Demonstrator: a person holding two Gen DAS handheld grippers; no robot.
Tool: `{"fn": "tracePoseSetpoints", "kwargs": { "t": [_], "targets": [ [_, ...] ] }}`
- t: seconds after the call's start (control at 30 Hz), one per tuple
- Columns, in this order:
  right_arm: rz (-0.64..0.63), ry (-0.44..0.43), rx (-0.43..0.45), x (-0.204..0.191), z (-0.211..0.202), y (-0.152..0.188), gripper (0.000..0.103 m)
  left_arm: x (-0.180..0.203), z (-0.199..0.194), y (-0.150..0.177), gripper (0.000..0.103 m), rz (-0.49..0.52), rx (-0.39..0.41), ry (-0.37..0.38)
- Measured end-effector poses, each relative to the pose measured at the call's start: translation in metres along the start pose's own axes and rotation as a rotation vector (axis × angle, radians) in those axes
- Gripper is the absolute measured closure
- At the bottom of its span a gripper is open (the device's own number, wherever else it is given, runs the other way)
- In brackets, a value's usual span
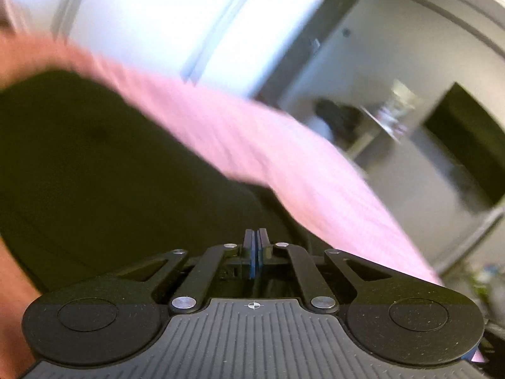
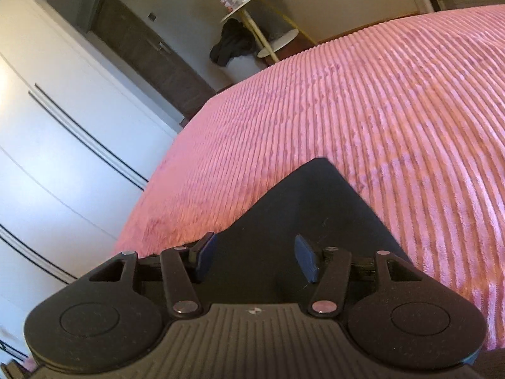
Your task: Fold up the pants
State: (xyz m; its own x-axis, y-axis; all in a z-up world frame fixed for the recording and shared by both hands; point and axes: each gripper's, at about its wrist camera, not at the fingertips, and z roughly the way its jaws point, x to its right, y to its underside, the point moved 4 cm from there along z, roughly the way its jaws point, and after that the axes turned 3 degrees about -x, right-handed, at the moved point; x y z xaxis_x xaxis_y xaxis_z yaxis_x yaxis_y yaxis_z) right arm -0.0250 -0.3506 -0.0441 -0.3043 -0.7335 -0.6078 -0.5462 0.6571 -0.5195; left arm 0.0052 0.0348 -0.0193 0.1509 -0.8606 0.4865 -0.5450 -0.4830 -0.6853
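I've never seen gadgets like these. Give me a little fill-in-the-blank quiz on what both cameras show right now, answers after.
1. The dark pants lie on a ribbed bedspread coloured ____.
2. The fingers of the right gripper stand ____.
3. The fingers of the left gripper are pressed ____.
4. The wardrobe beside the bed is coloured ____.

Answers: pink; apart; together; white

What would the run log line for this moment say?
task: fold pants | left gripper: shut, grip unclear | right gripper: open over black pants | surface: pink bedspread
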Motion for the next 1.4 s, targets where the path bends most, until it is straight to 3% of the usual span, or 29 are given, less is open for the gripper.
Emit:
{"fn": "tracePoseSetpoints", "kwargs": {
  "t": [0.07, 0.13, 0.2, 0.27, 0.33, 0.4, 0.57, 0.67, 0.73, 0.83, 0.97, 1.03, 1.1, 1.13, 1.17, 1.23, 1.3, 1.4],
  "targets": [
    [-0.038, 0.046, -0.039, -0.003, 0.009, 0.003, 0.048, -0.003, -0.004, -0.002, 0.092, -0.004, 0.004, -0.001],
    [-0.081, 0.092, -0.082, -0.005, 0.020, 0.006, 0.050, -0.001, -0.001, 0.002, 0.063, -0.037, -0.049, 0.062],
    [-0.124, 0.115, -0.138, -0.010, 0.034, 0.010, 0.057, 0.007, 0.004, 0.011, 0.048, -0.032, -0.103, 0.091],
    [-0.166, 0.130, -0.183, -0.014, 0.045, 0.015, 0.068, 0.015, 0.013, 0.020, 0.044, -0.017, -0.163, 0.116],
    [-0.214, 0.121, -0.194, -0.020, 0.050, 0.020, 0.069, 0.016, 0.023, 0.030, 0.038, -0.020, -0.225, 0.089],
    [-0.252, 0.097, -0.198, -0.026, 0.052, 0.024, 0.069, 0.014, 0.032, 0.035, 0.038, -0.027, -0.264, 0.066],
    [-0.285, 0.112, -0.225, -0.029, 0.061, 0.029, 0.069, 0.010, 0.052, 0.041, 0.043, -0.102, -0.336, 0.092],
    [-0.281, 0.077, -0.220, -0.032, 0.060, 0.032, 0.068, 0.008, 0.057, 0.041, 0.063, -0.094, -0.333, 0.075],
    [-0.289, 0.037, -0.206, -0.036, 0.057, 0.033, 0.068, 0.008, 0.058, 0.043, 0.092, -0.059, -0.332, 0.056],
    [-0.327, -0.001, -0.189, -0.046, 0.052, 0.036, 0.068, 0.013, 0.054, 0.046, 0.095, -0.001, -0.296, 0.030],
    [-0.402, 0.006, -0.205, -0.057, 0.052, 0.046, 0.068, 0.026, 0.032, 0.033, 0.096, 0.024, -0.160, 0.084],
    [-0.430, 0.006, -0.213, -0.060, 0.053, 0.050, 0.067, 0.028, 0.037, 0.032, 0.093, 0.073, -0.152, 0.049],
    [-0.457, 0.044, -0.243, -0.062, 0.058, 0.054, 0.060, 0.024, 0.050, 0.039, 0.087, 0.105, -0.217, -0.074],
    [-0.466, 0.066, -0.273, -0.062, 0.063, 0.056, 0.055, 0.020, 0.053, 0.041, 0.079, 0.098, -0.230, -0.115],
    [-0.479, 0.082, -0.294, -0.062, 0.068, 0.058, 0.055, 0.017, 0.051, 0.039, 0.075, 0.060, -0.228, -0.096],
    [-0.510, 0.086, -0.296, -0.066, 0.068, 0.061, 0.049, 0.007, 0.039, 0.028, 0.032, -0.063, -0.189, -0.036],
    [-0.521, 0.080, -0.299, -0.068, 0.067, 0.062, 0.046, -0.007, 0.014, 0.014, 0.020, -0.168, -0.096, -0.005],
    [-0.486, 0.060, -0.302, -0.064, 0.067, 0.059, 0.045, -0.042, -0.021, -0.012, 0.013, -0.308, 0.019, 0.038]
  ]
}}
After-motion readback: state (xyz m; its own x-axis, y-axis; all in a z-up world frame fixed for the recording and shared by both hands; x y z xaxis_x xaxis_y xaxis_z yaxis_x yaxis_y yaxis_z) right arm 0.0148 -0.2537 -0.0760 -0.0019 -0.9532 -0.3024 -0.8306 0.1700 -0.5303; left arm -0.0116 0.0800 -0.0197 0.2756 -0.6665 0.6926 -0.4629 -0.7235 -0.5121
